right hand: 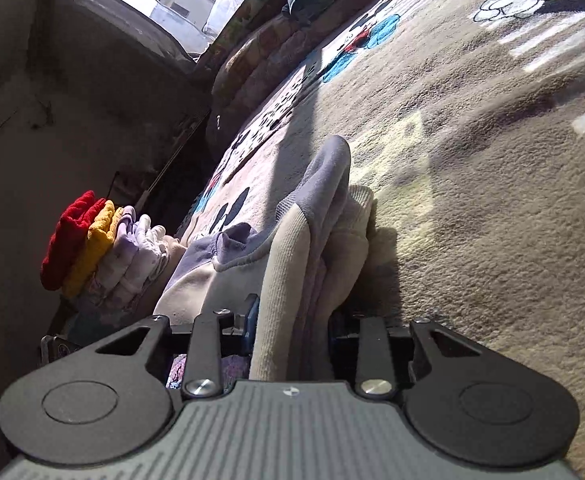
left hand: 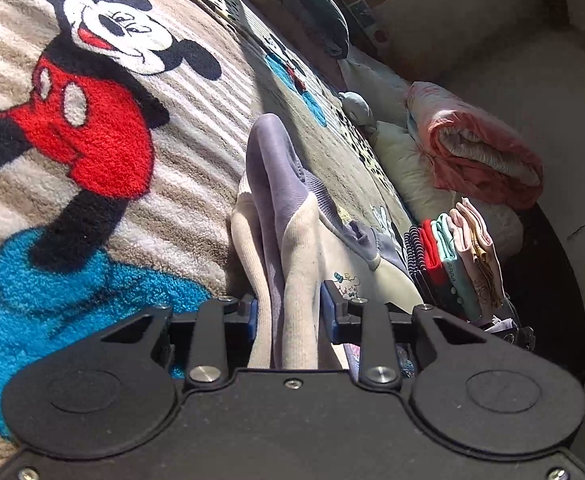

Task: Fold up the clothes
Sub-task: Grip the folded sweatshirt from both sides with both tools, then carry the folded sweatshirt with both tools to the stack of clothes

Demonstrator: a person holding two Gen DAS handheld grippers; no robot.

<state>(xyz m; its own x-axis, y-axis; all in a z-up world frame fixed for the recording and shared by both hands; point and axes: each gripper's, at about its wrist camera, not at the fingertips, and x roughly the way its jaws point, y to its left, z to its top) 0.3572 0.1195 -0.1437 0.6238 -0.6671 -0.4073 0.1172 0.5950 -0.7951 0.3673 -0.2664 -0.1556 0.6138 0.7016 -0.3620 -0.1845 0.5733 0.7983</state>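
The left gripper (left hand: pixel 290 312) is built of matte black plastic. Two broad rounded housings flank its body, each bearing a shallow raised disc. From them two slim black linkage arms run forward, pinned at the base by polished silver bolts and tipped by smaller screws. A triangular cut-out pierces each outer bracket. Its fingers (left hand: pixel 331 312) carry blue pads. A small screw sits at the centre of the front edge.

The right gripper (right hand: pixel 292 324) has the same black housings, discs, linkages and silver bolts, but its central body is grey with fine lengthwise ribs. Its blue finger pads (right hand: pixel 251 320) show partly.
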